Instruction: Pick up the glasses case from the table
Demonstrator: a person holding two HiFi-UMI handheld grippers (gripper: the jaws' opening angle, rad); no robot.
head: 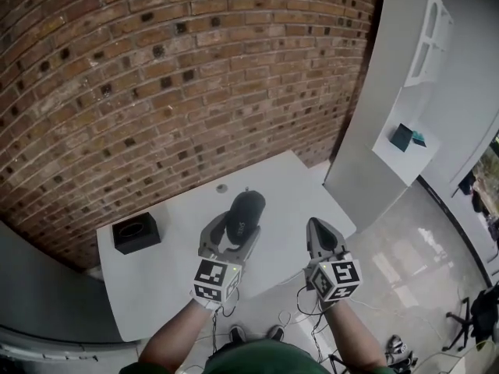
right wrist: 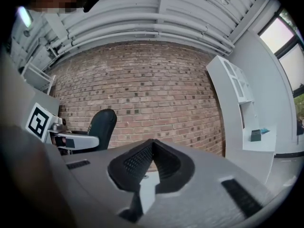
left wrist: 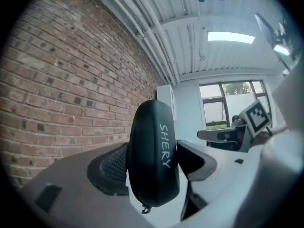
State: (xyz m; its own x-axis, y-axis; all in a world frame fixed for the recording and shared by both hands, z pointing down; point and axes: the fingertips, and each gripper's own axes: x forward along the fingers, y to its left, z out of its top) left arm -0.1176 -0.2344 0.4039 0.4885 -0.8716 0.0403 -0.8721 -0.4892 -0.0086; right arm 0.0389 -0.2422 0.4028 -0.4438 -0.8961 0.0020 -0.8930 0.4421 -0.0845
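While my left gripper [head: 237,231] is clamped on the glasses case [head: 246,207], standing on edge between its jaws and, I judge, clear above the table [head: 156,279], the pick-up appears done; my right gripper [head: 318,229], alongside, is closed on nothing.

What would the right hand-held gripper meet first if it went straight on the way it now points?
Probably the brick wall: the right hand-held gripper, jaws shut and empty, points level at it with nothing visible between, though the distance is unclear.
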